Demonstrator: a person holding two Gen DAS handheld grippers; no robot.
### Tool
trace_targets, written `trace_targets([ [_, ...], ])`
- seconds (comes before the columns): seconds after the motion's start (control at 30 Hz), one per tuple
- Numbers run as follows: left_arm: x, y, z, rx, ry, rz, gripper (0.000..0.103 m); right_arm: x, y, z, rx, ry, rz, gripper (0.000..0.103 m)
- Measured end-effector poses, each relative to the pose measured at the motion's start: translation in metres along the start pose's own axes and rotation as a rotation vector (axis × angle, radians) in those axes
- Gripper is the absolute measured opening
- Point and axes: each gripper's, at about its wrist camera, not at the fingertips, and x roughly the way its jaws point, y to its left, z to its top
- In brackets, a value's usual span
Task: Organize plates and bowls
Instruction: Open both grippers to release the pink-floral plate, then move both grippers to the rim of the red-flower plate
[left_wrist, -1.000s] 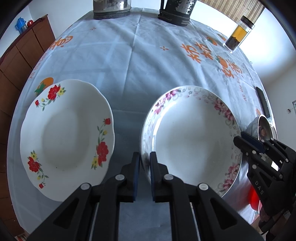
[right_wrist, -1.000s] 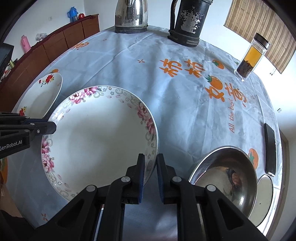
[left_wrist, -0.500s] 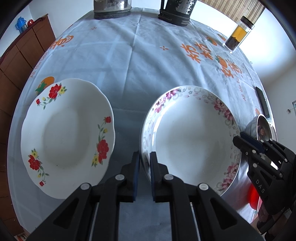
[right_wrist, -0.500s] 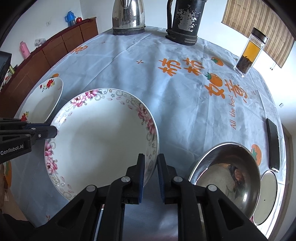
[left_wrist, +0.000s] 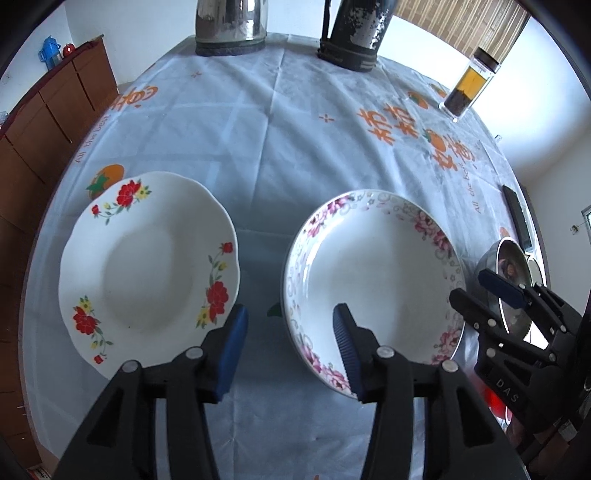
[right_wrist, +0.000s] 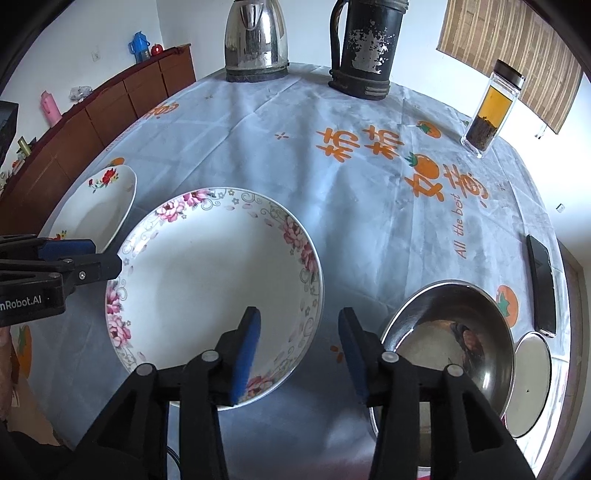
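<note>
On the round table's pale blue tablecloth (left_wrist: 258, 147) printed with orange persimmons lies a white deep plate with a pink floral rim (left_wrist: 373, 280). Straddling its near-left rim, the left gripper (left_wrist: 290, 341) has its jaws opening, the blue pads clear of the porcelain. At the plate's near-right rim the right gripper (right_wrist: 299, 343) is likewise opening, rim between the pads but not pressed. Left of the plate, apart from it, sits a white scalloped plate with red flowers (left_wrist: 147, 266). Near the right edge rests a stainless steel bowl (right_wrist: 450, 339).
</note>
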Motion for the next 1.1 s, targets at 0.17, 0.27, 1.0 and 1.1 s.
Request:
trace_targets([
  [0.17,-0.007,0.005,-0.005,-0.013,-0.008,0.004,0.052,-0.006,0.005,-0.001,-0.006,-0.009,0.009,0.050],
  [0.27,-0.012,0.011,-0.009,-0.030,-0.016,0.009,0.052,-0.010,0.008,-0.001,-0.006,-0.019,0.012,0.056],
  [1.0,-0.037,0.084,-0.039,-0.201,-0.054,0.094,0.053,-0.021,0.057,0.008,-0.085,-0.051,0.112,0.057],
  [1.1,-0.038,0.097,-0.040,-0.227,-0.053,0.102,0.053,-0.020,0.065,0.013,-0.093,-0.052,0.121,0.057],
])
